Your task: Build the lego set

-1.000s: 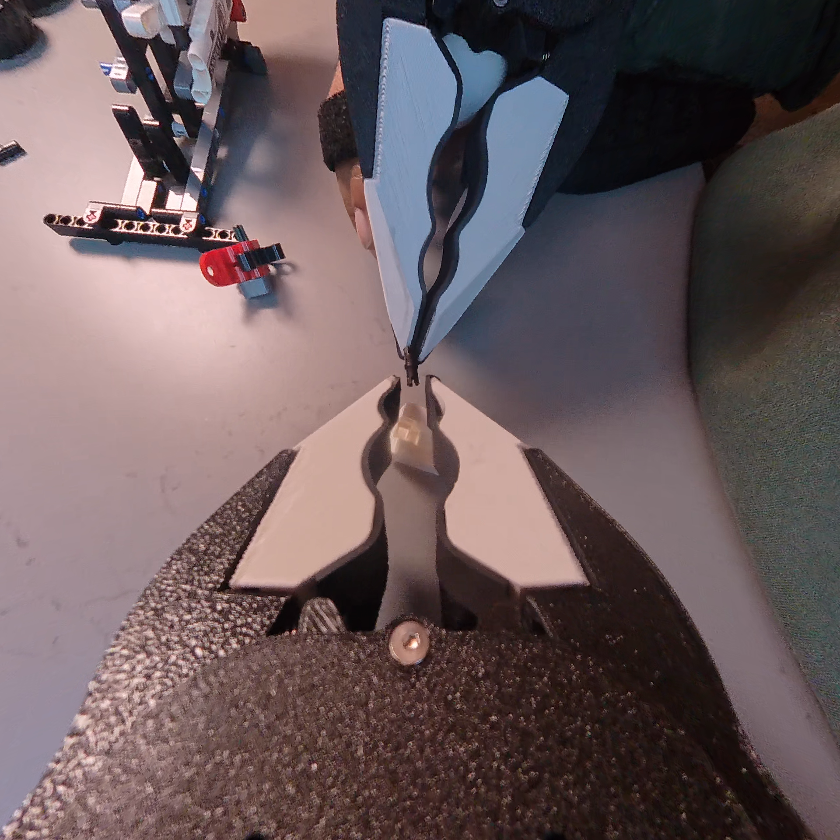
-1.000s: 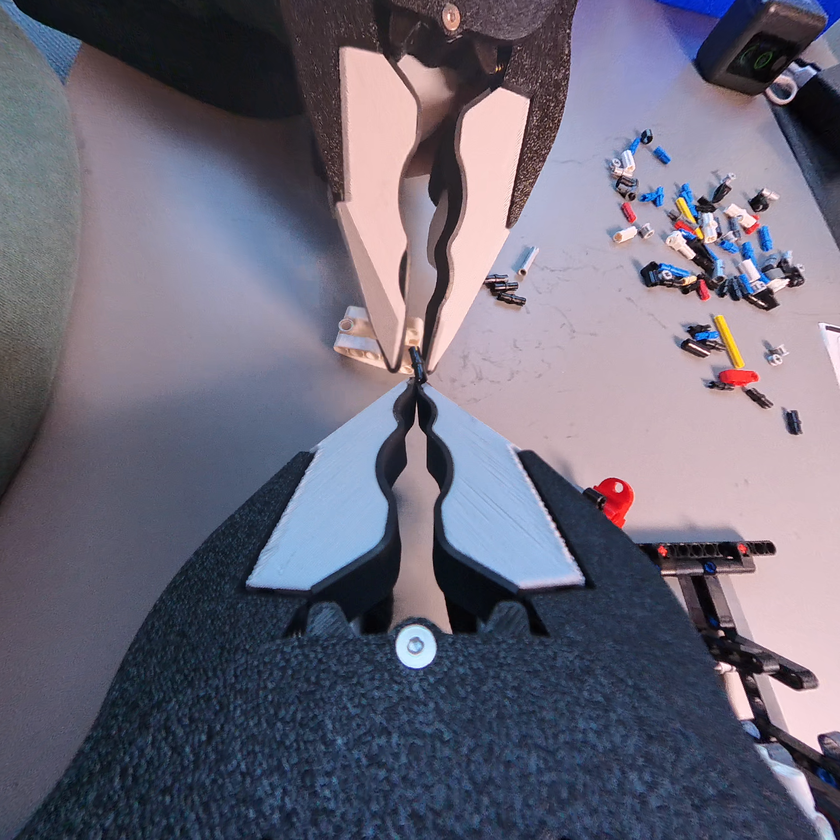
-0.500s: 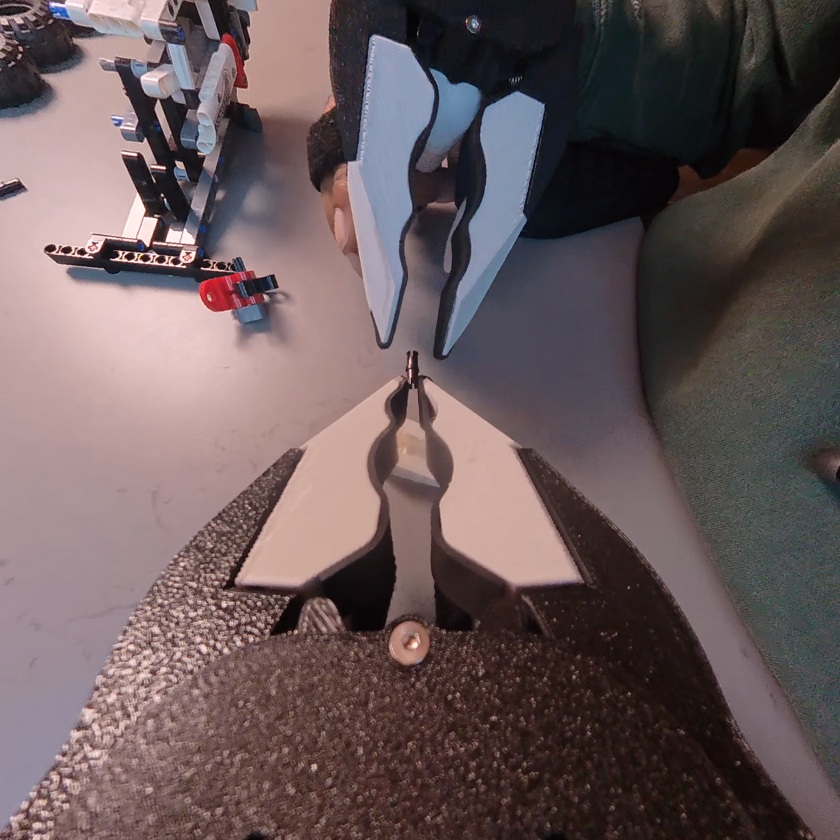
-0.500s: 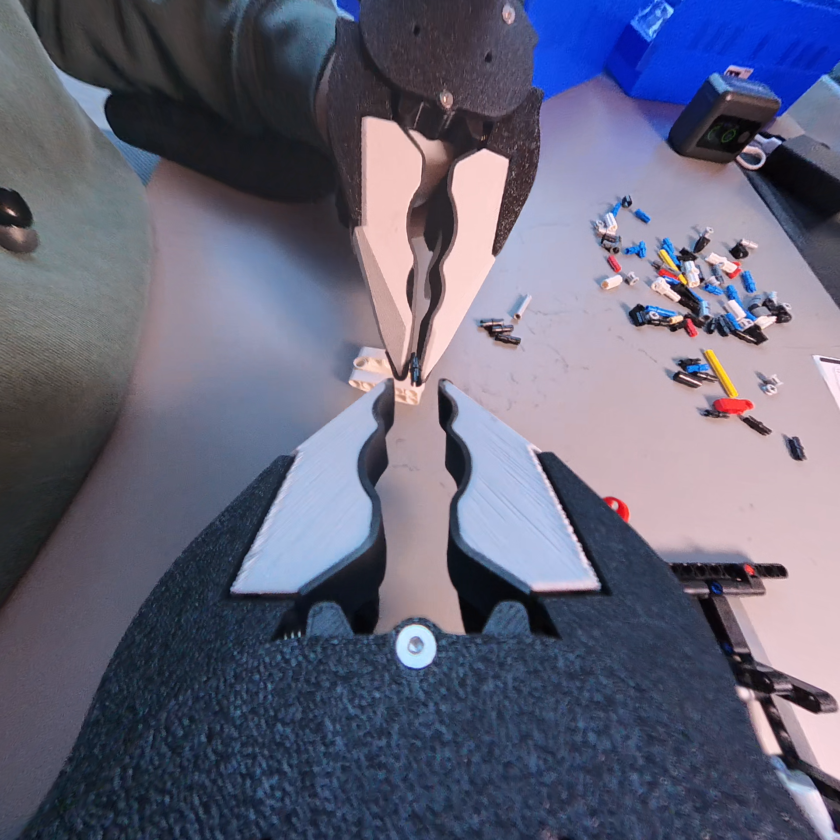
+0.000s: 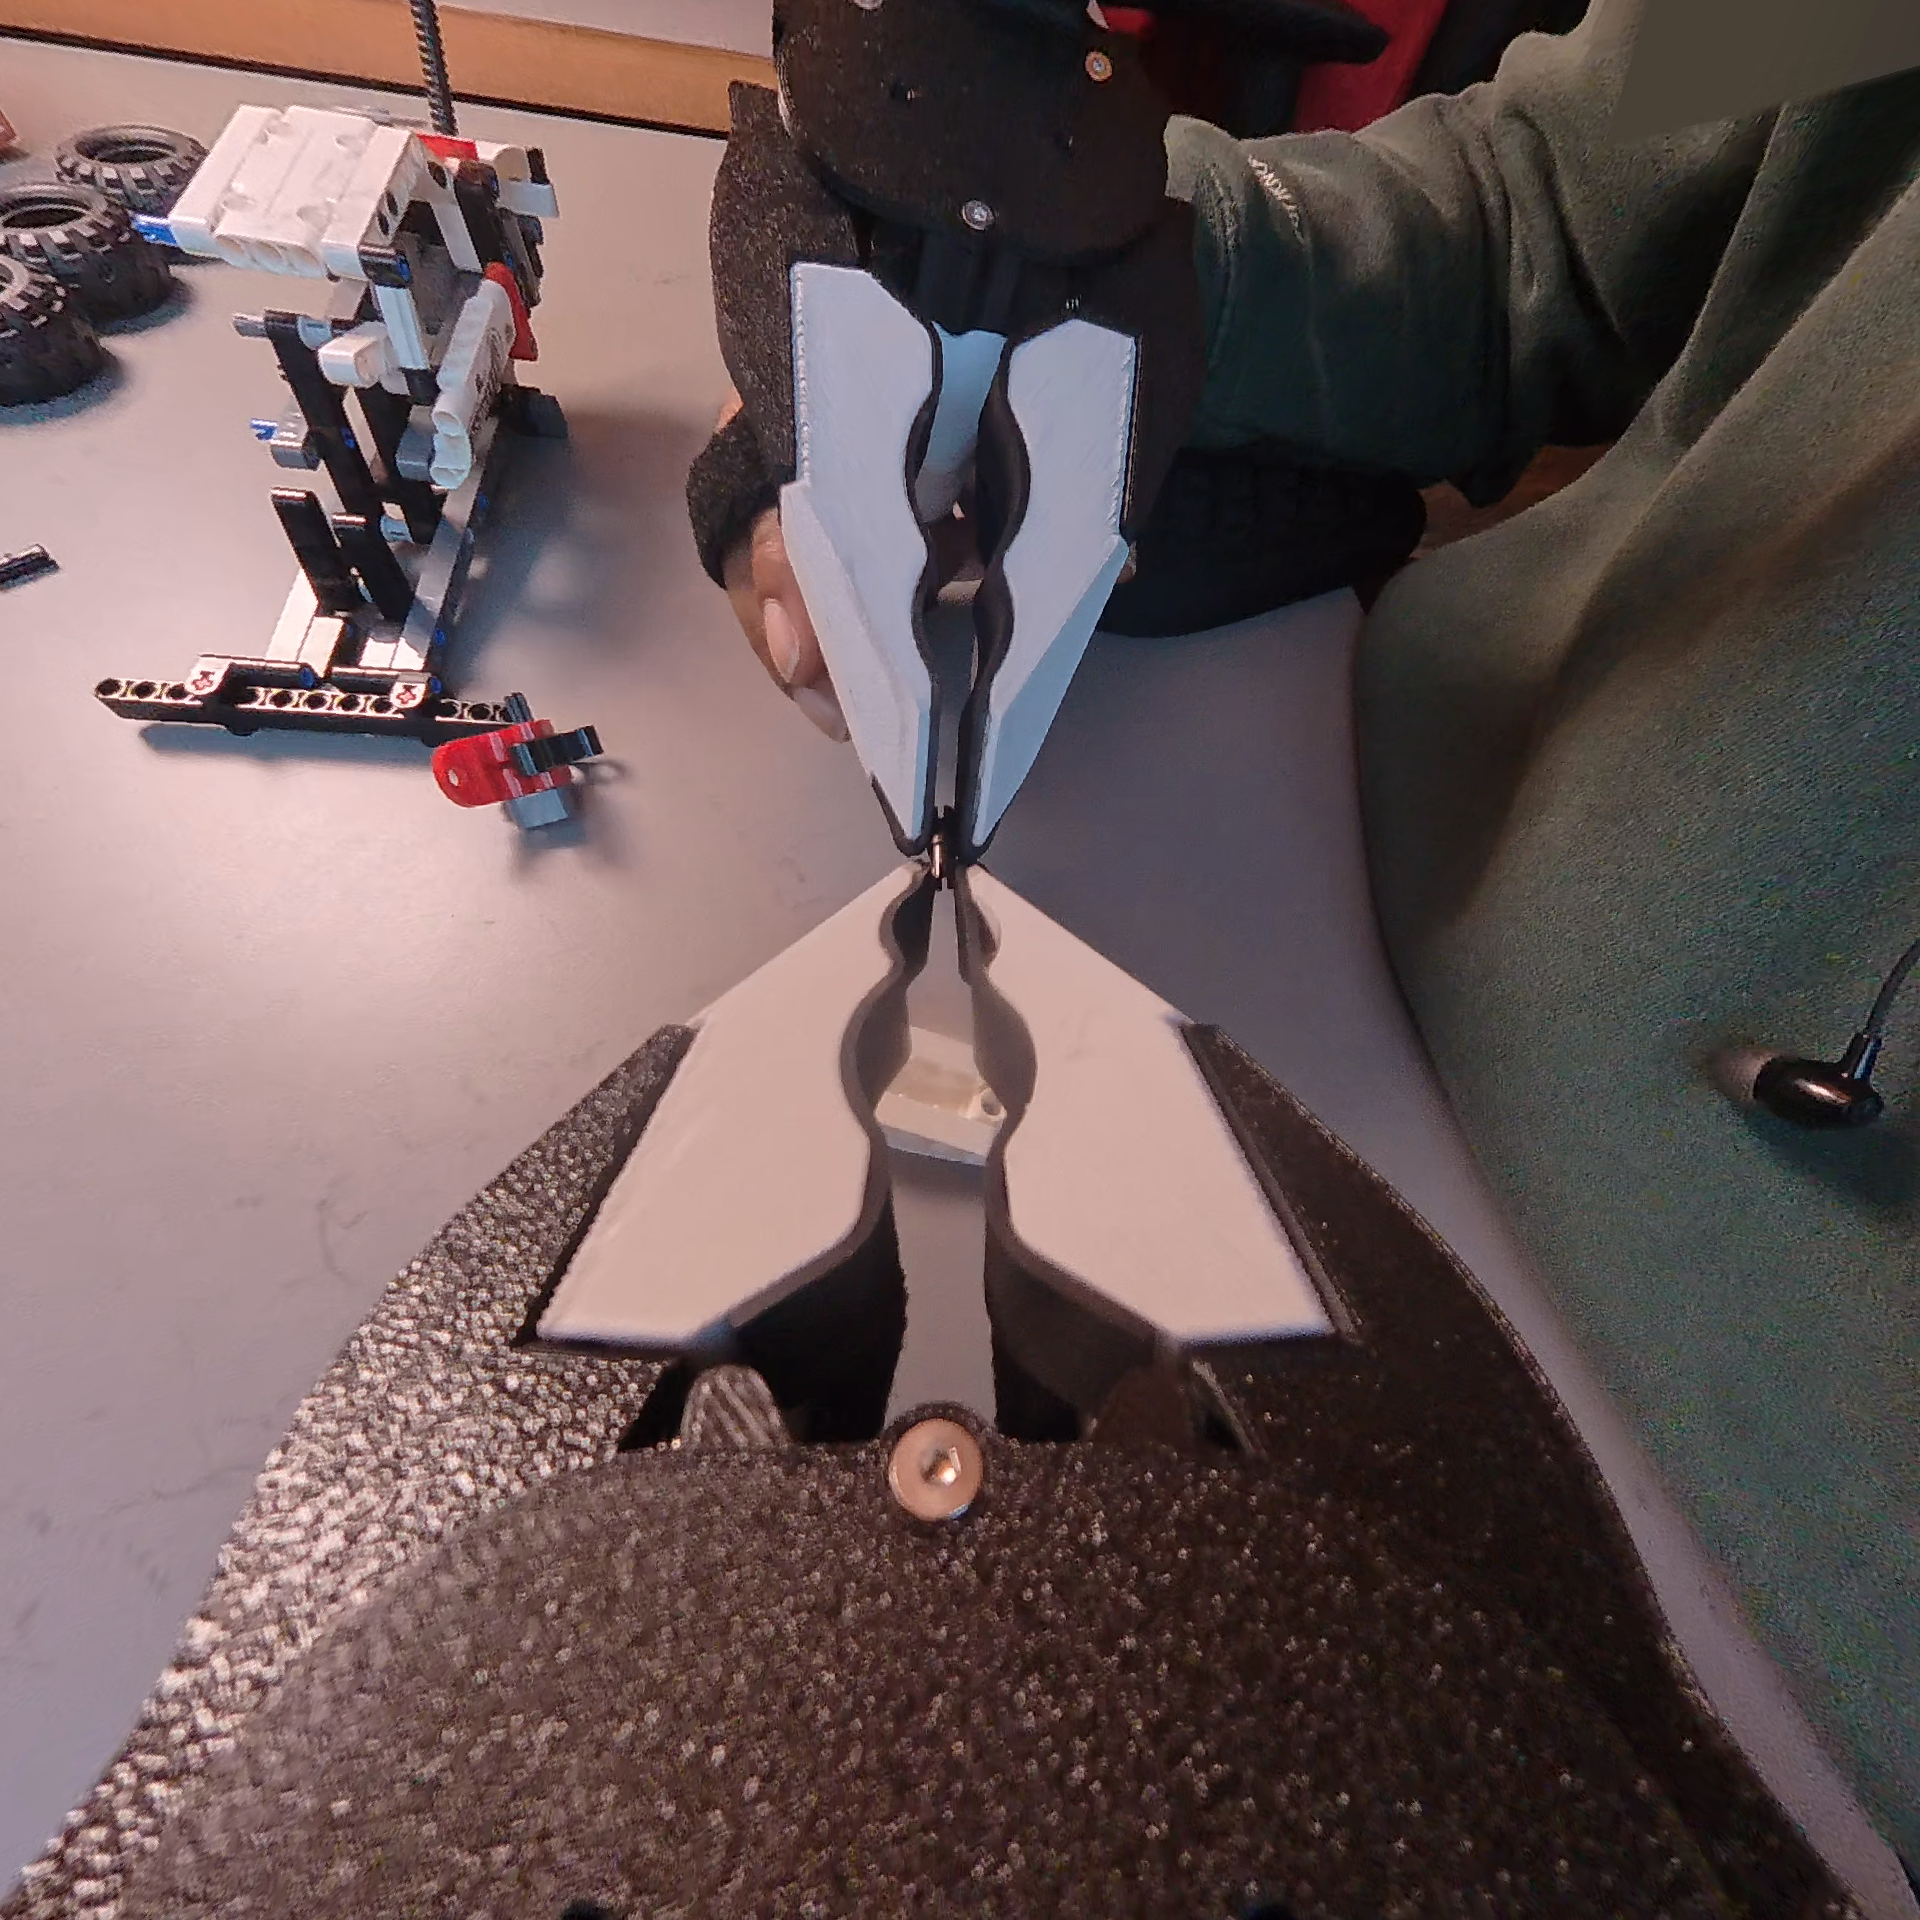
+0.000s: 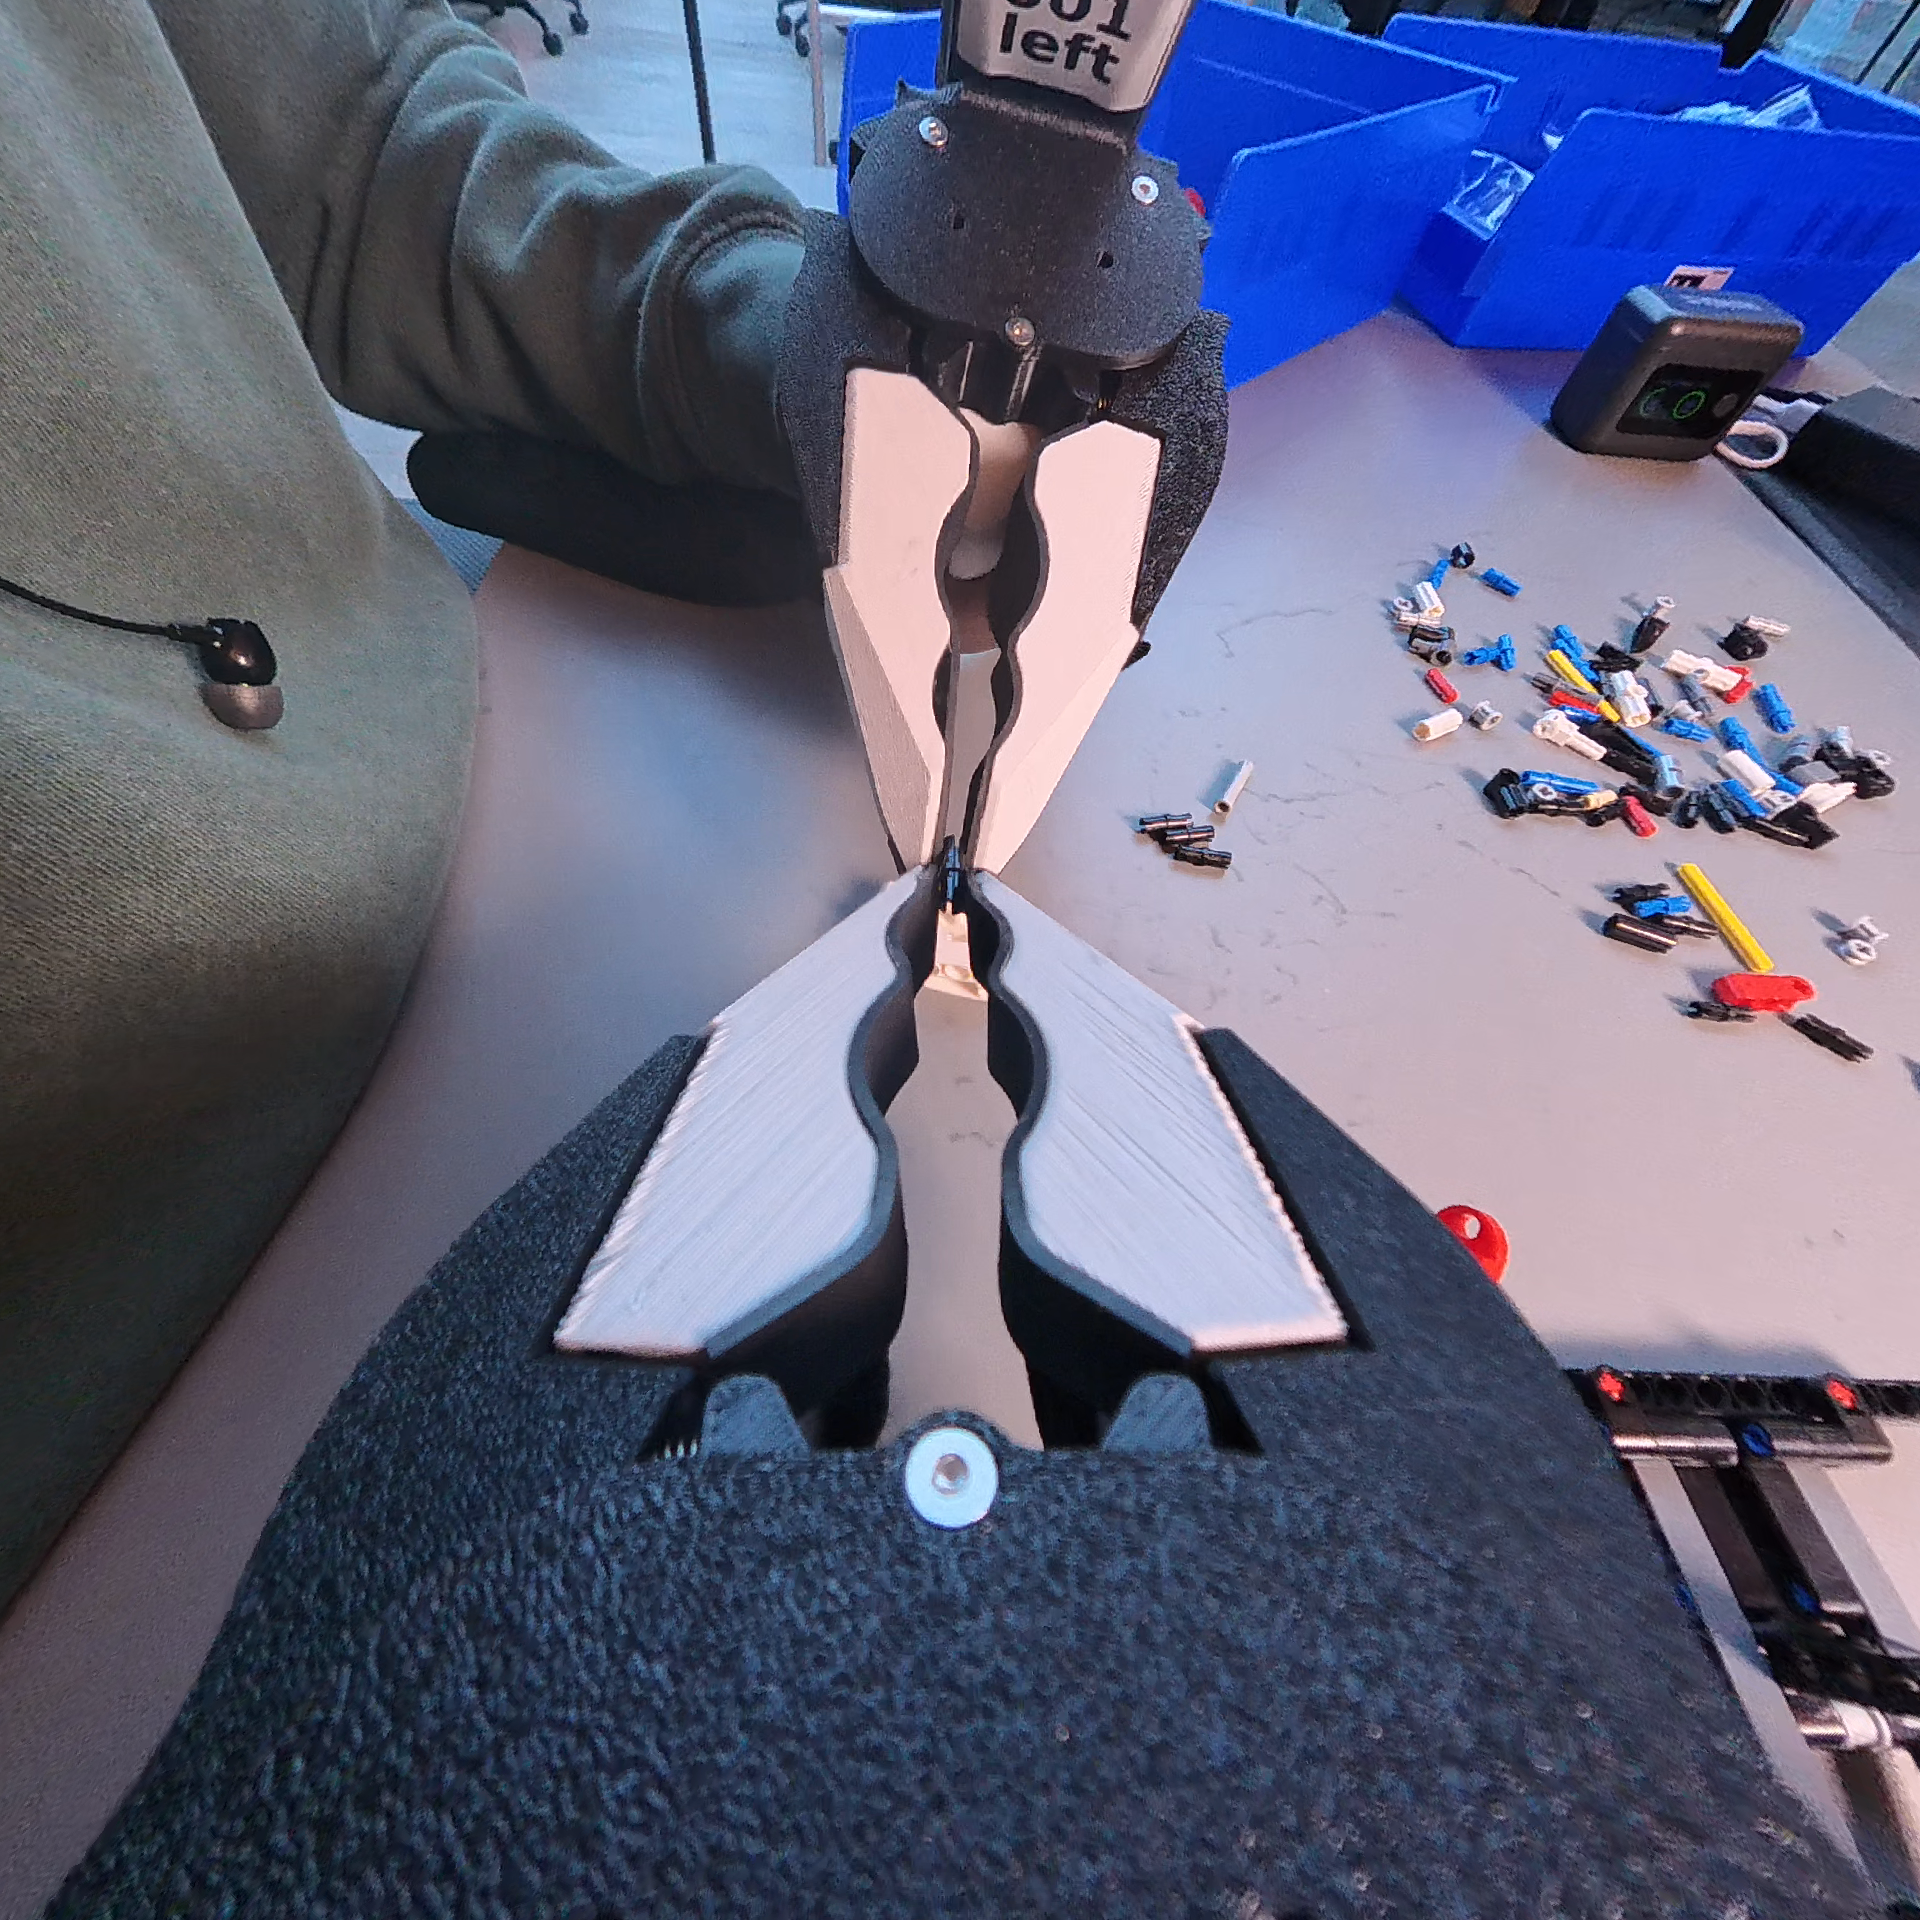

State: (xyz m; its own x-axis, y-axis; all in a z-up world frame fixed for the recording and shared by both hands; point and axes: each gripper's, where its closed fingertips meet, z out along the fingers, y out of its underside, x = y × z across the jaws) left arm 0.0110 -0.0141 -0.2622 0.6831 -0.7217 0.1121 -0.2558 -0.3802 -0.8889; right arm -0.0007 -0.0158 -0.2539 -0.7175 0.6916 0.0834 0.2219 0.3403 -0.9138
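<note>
left gripper and right gripper tip to tip over table, pin between tips | part-built model far left in left wrist view, tyres behind it | loose parts pile right of grippers in right wrist view, bins behind pile

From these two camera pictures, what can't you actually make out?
- Tiny black peg: too small in either view to tell which jaws truly grip it, or its shape.
- White Lego piece: left wrist view, mostly hidden behind the left gripper fingers.
- Half-built black-and-white Lego frame: cut off by the edge in the right wrist view.
- Scattered small loose pieces: too small to identify singly.
</note>
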